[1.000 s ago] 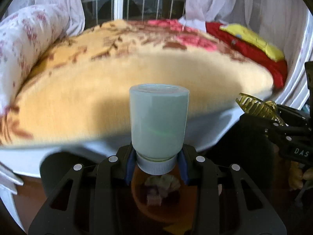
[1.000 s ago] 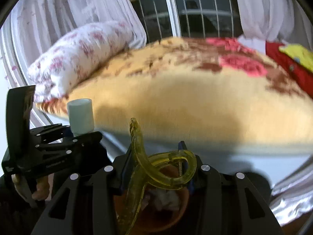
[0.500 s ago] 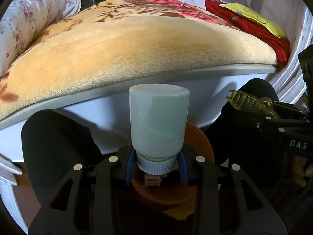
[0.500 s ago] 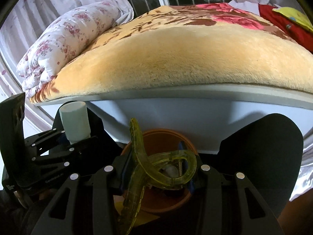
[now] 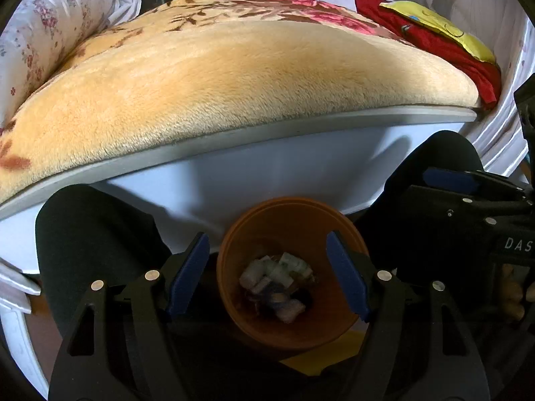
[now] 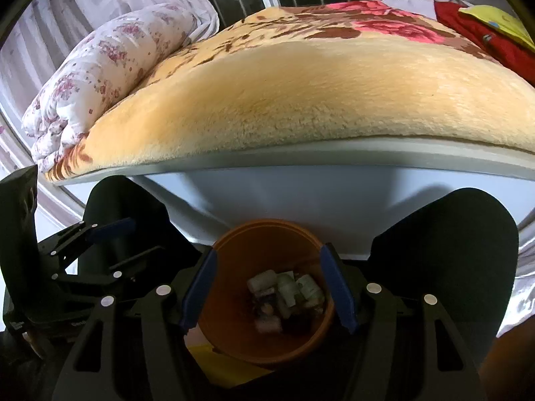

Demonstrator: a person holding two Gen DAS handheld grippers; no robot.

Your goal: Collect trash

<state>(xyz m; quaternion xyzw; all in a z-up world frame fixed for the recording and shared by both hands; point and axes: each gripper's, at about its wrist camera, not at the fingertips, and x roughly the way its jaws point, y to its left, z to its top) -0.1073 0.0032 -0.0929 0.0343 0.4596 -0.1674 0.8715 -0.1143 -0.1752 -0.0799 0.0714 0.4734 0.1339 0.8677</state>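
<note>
Below both empty grippers: trash (image 5: 274,284) inside bin (image 5: 234,234).

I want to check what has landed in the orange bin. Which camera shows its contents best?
Left wrist view: the orange bin sits nearer, its trash sharper. The right wrist view shows the same pile smaller and blurrier.

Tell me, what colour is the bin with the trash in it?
Orange-brown. The bin shows best in the left wrist view.
</note>
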